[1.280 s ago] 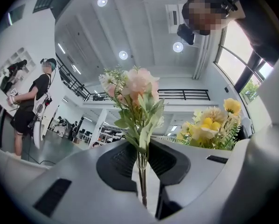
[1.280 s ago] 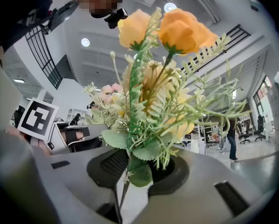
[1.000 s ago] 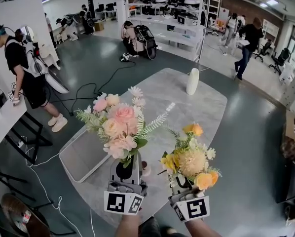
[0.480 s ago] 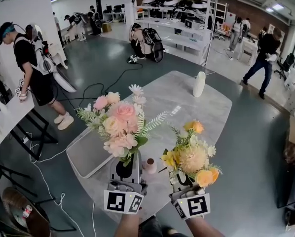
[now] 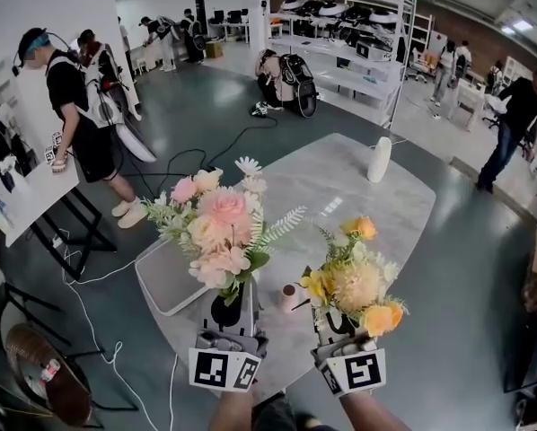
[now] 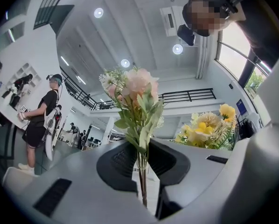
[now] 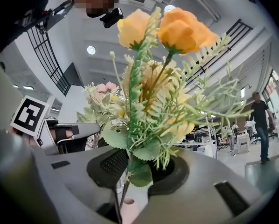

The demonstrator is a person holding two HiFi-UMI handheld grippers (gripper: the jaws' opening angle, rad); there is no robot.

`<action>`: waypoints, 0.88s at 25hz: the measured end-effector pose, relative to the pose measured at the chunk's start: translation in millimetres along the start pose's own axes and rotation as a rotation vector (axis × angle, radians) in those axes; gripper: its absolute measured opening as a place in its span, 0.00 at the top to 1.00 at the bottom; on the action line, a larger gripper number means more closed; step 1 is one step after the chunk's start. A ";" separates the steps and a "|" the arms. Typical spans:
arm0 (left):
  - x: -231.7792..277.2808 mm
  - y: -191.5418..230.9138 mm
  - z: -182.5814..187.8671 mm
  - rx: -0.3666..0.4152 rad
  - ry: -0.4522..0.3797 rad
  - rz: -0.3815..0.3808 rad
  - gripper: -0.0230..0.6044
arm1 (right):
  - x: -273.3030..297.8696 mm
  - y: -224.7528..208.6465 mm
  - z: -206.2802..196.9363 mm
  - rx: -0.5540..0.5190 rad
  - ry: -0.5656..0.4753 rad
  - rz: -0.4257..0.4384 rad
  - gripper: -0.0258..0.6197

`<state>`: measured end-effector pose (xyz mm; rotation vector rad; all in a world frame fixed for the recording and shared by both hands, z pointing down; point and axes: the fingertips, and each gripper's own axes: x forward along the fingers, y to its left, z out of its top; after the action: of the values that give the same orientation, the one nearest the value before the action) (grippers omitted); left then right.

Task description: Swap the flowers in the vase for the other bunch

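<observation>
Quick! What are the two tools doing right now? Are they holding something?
Left tool: closed, holding the pink flower bunch by its stems.
Right tool: closed, holding the yellow flower bunch by its stems.

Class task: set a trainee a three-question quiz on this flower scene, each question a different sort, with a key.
1. Which gripper holds the pink bunch?
2. True or false: the yellow bunch lies flat on the table.
3. The tall white vase stands: A at the table's far end; B on the tray; C on the floor.
Key: 1 left gripper; 2 false, the right gripper holds it up; 3 A.
</observation>
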<state>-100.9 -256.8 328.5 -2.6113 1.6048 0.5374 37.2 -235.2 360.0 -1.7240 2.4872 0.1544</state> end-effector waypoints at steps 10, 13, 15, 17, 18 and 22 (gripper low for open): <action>-6.9 5.8 0.3 0.014 -0.008 0.044 0.85 | 18.8 -10.8 11.0 0.007 -0.031 0.023 0.77; -7.3 9.3 -2.9 0.016 -0.002 0.059 0.85 | 26.5 -16.8 10.0 -0.005 -0.037 0.024 0.77; -5.9 11.0 -7.2 0.017 0.006 0.066 0.85 | 31.4 -21.8 7.9 -0.018 -0.039 0.025 0.77; -4.0 11.7 -11.1 0.017 0.015 0.072 0.85 | 36.0 -26.2 9.5 -0.026 -0.041 0.024 0.77; -3.9 11.8 -13.1 0.016 0.019 0.076 0.85 | 37.1 -27.7 10.0 -0.030 -0.040 0.024 0.77; -8.2 16.7 -27.8 0.000 0.042 0.091 0.85 | 38.5 -26.9 -2.6 -0.046 -0.013 0.030 0.77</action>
<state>-111.1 -263.2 359.7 -2.5765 1.7428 0.4899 48.9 -280.6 356.2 -1.6979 2.5210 0.2266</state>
